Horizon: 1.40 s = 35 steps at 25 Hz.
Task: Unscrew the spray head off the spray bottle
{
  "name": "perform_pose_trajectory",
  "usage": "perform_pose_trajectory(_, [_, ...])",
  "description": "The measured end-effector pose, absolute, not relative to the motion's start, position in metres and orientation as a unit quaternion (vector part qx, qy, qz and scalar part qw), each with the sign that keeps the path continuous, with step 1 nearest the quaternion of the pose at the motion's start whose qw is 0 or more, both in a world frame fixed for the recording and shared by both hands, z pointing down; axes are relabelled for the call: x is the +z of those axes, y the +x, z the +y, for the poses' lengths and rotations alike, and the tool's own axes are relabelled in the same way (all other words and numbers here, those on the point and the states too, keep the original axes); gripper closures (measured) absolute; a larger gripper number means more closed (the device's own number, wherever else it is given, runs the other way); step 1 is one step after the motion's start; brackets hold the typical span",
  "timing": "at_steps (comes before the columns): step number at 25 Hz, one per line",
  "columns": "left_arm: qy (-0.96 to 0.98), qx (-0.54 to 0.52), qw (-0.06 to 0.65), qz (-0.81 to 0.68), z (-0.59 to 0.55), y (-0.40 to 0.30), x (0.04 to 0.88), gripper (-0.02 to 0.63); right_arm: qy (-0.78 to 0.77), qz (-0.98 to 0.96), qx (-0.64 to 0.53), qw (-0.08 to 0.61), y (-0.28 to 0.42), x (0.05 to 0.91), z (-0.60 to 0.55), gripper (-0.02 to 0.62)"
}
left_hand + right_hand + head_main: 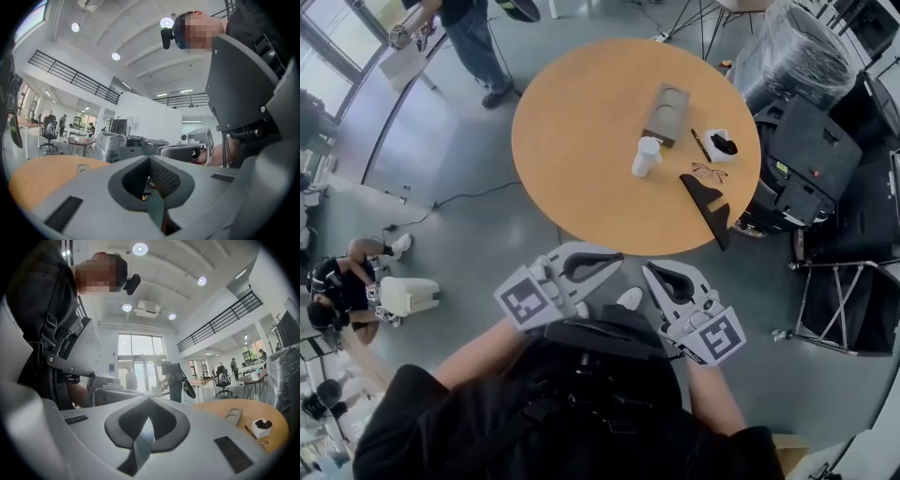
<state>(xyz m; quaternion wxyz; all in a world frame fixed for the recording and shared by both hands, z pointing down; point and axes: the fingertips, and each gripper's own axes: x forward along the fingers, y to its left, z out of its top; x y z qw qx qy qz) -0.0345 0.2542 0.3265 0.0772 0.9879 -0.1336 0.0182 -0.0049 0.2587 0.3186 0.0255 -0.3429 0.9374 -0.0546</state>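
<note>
Both sets of jaws, left gripper [615, 260] and right gripper [652, 273], are closed and empty, off the table's [572, 187] near edge. The spray bottle [647, 157] stands upright ahead, mid-table, about equally near each.

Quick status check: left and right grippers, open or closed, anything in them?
Left gripper: closed, holding nothing.
Right gripper: closed, holding nothing.

Tan table [572, 141], grey floor [459, 178]; grey left tool [609, 260] and right tool [654, 274] bear black-and-white square markers.
</note>
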Motion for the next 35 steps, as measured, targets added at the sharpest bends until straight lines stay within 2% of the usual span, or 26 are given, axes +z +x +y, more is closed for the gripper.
perform_pose_trajectory(18, [0.983,0.041,0.067,-0.164,0.213,0.056,0.338,0.601,-0.309,0.948,-0.063,0.038,0.079,0.33,0.208,0.58])
perform_pose_trajectory(35, [0.991,0.041,0.06,-0.108,0.092,0.023,0.353,0.601,-0.357,0.93,-0.085,0.035,0.043,0.35,0.087,0.58])
